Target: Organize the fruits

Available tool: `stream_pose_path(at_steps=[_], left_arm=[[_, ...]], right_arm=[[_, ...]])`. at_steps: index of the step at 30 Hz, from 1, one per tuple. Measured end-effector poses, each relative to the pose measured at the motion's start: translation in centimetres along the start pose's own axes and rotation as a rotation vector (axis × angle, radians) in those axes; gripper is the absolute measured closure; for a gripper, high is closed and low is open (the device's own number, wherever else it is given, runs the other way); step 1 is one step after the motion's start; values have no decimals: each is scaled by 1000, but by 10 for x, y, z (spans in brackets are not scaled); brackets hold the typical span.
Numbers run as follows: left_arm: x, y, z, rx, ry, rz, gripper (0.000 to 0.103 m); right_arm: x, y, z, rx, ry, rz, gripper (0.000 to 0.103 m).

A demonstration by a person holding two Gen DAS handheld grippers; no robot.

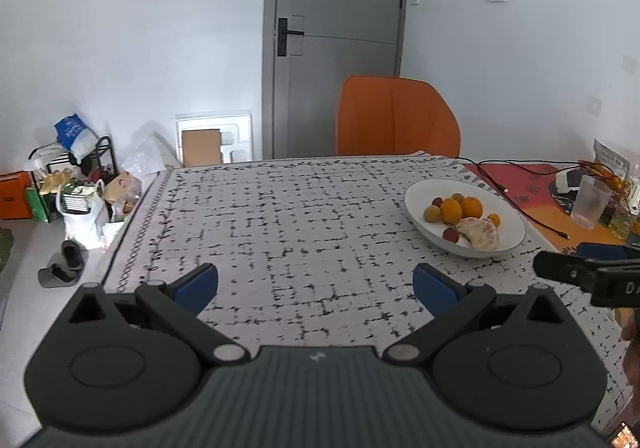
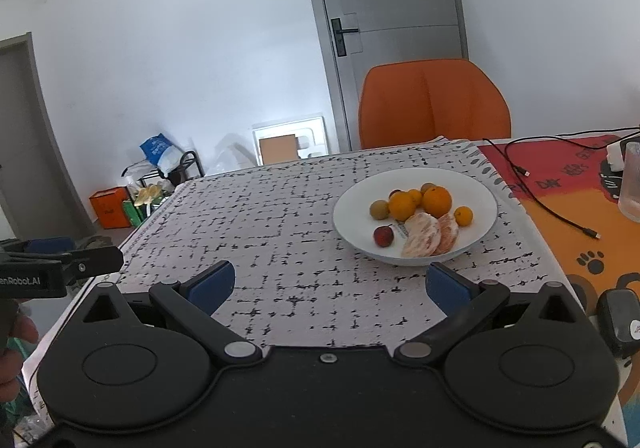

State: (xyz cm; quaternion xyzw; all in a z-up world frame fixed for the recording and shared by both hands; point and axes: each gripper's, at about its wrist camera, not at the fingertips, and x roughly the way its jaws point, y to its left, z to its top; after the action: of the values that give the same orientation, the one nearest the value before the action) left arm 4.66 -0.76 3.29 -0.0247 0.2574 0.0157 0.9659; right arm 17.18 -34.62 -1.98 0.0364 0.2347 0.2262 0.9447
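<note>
A white plate (image 2: 476,195) on the patterned tablecloth holds several fruits: two oranges (image 2: 437,201), small kumquats (image 2: 463,215), a brownish-green fruit (image 2: 379,209), a red fruit (image 2: 383,236) and peeled citrus halves (image 2: 424,234). The plate also shows in the left wrist view (image 1: 508,215) at the right. My right gripper (image 2: 327,282) is open and empty, just short of the plate. My left gripper (image 1: 316,284) is open and empty over bare cloth, left of the plate. Each gripper's tip shows at the edge of the other's view.
An orange chair (image 2: 434,103) stands behind the table. Right of the plate lie black cables (image 2: 560,213), a clear plastic cup (image 2: 632,183) and a black adapter (image 2: 618,318) on an orange-red mat. Clutter and bags sit on the floor at the left (image 1: 80,187).
</note>
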Motion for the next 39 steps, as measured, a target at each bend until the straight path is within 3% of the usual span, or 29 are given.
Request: stream_pose_path(at_steps=[18, 26, 39], left_arm=[[-20, 28, -33, -38, 27, 46, 0], [-22, 26, -33, -24, 18, 41, 0], [-18, 26, -36, -29, 38, 33, 0]], right_arm=[[-20, 4, -11, 17, 2, 17, 0], [-5, 13, -21, -5, 43, 37, 0], [-7, 8, -21, 12, 38, 41, 0]])
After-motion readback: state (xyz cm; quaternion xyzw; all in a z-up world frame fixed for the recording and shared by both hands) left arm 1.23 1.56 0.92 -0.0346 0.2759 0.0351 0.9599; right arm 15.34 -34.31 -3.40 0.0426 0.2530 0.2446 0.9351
